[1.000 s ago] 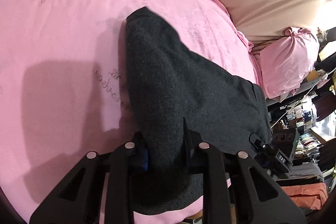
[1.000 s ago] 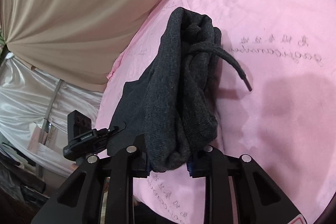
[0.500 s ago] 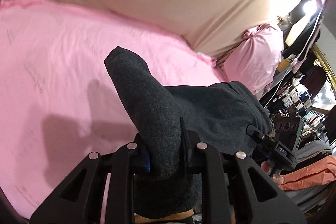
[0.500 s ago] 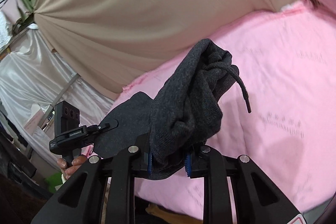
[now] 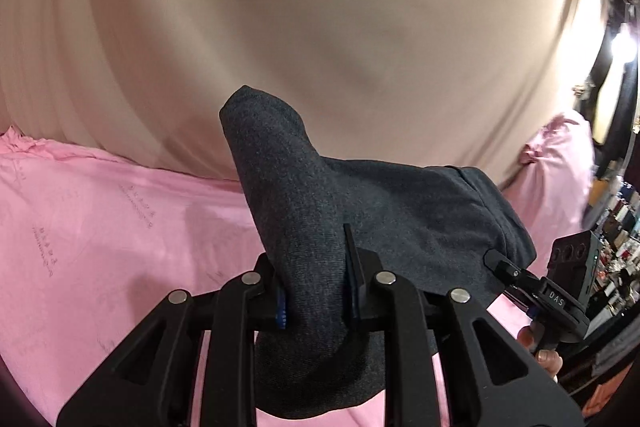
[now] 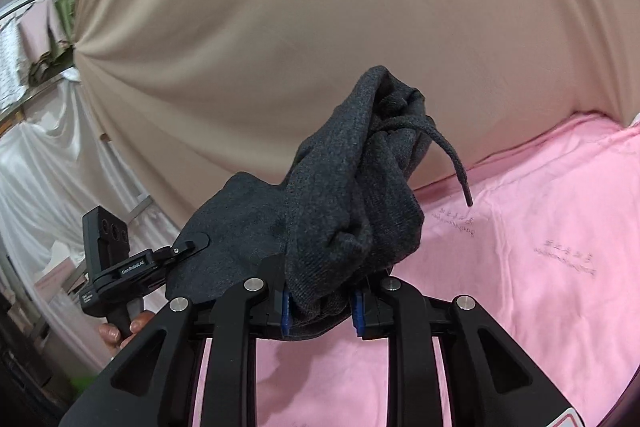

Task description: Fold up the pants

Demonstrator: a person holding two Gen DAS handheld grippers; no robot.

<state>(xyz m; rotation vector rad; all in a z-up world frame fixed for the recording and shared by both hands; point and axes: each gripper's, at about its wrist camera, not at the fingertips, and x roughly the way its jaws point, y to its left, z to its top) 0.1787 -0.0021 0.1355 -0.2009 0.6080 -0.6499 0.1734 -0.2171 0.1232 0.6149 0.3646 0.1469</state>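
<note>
Pants (image 5: 304,227) (dark grey) in both tongs

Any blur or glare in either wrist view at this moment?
Left wrist: beige backdrop smeared by motion, lamp blown out at right, pants sharp. Right wrist: fairly crisp, drawstring clear, no glare; fisheye bends the pink sheet.

"DAS" on right gripper (image 5: 560,297); "GenRobot.AI" on left gripper (image 6: 136,269)
</note>
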